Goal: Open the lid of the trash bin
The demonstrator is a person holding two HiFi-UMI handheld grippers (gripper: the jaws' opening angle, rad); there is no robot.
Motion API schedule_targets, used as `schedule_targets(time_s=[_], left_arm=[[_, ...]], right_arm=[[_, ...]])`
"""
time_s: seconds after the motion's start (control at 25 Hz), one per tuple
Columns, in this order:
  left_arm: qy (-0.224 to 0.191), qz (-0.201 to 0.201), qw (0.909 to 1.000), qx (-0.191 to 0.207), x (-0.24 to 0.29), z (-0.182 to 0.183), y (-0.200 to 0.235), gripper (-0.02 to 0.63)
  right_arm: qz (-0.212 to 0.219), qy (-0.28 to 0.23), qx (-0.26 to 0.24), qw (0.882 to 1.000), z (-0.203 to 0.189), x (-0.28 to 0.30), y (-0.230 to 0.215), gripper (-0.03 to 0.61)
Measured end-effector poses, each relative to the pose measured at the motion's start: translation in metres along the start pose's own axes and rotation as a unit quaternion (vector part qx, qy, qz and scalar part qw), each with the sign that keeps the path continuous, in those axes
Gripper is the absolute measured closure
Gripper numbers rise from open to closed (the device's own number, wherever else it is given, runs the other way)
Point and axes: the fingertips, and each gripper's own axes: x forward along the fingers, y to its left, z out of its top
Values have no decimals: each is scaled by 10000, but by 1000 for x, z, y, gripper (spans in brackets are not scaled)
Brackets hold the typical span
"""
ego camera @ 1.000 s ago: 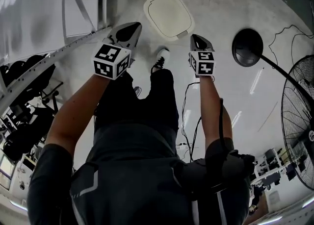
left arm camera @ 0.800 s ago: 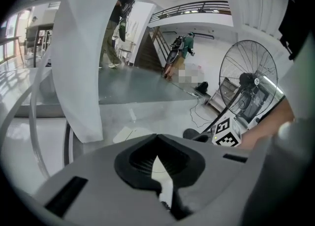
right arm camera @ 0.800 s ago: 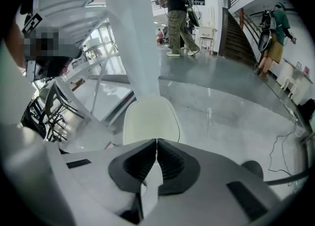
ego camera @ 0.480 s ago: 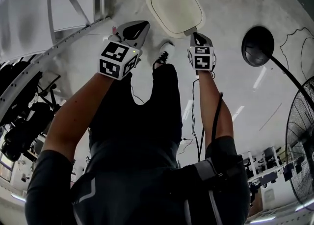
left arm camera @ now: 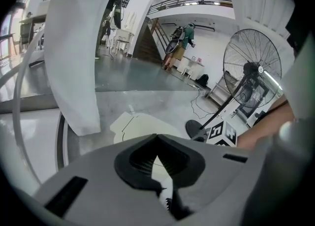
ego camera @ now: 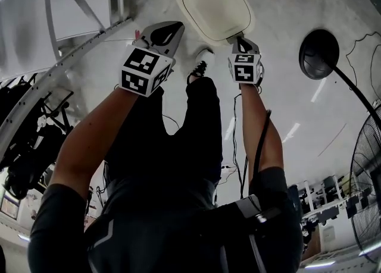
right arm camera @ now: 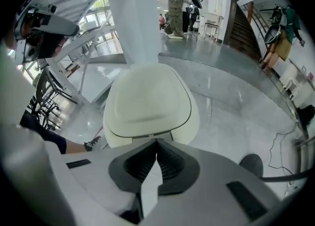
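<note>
Both the left gripper (ego camera: pixel 176 27) and the right gripper (ego camera: pixel 239 41) are being held closed and empty, the right just beside the shut trash bin lid (ego camera: pixel 213 5) at twelve o'clock. The approach is judged as being finished; next, the lid's near edge is likely needing to be caught and lifted.

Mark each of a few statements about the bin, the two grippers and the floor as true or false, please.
1. The trash bin's lid is closed. True.
2. The right gripper is clamped on the lid's edge. False: its jaws are together on nothing, at the lid's front edge.
3. The left gripper has its jaws wide apart. False: they are together, with nothing between them.
4. A fan's black round base stands on the floor, right of the bin in the head view. True.
</note>
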Motion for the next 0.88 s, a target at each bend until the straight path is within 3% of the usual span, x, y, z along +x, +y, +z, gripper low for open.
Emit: schedule_targets(time_s=[0.24, 0.36, 0.6, 0.88], left_arm=[[-70, 135, 9999, -39, 3, 4, 8, 606], [-29, 123, 9998, 146, 2, -1, 8, 606], [-35, 77, 9999, 119, 2, -3, 9, 606], [-162, -487, 9981, 346, -9, 16, -19, 606]], right_arm=[[-295, 85, -14, 9995, -3, 3, -1, 552], [-81, 170, 443, 9988, -3, 6, -3, 552], [72, 425, 619, 9972, -2, 7, -2, 552], [-199, 306, 364, 9987, -1, 2, 2, 552]])
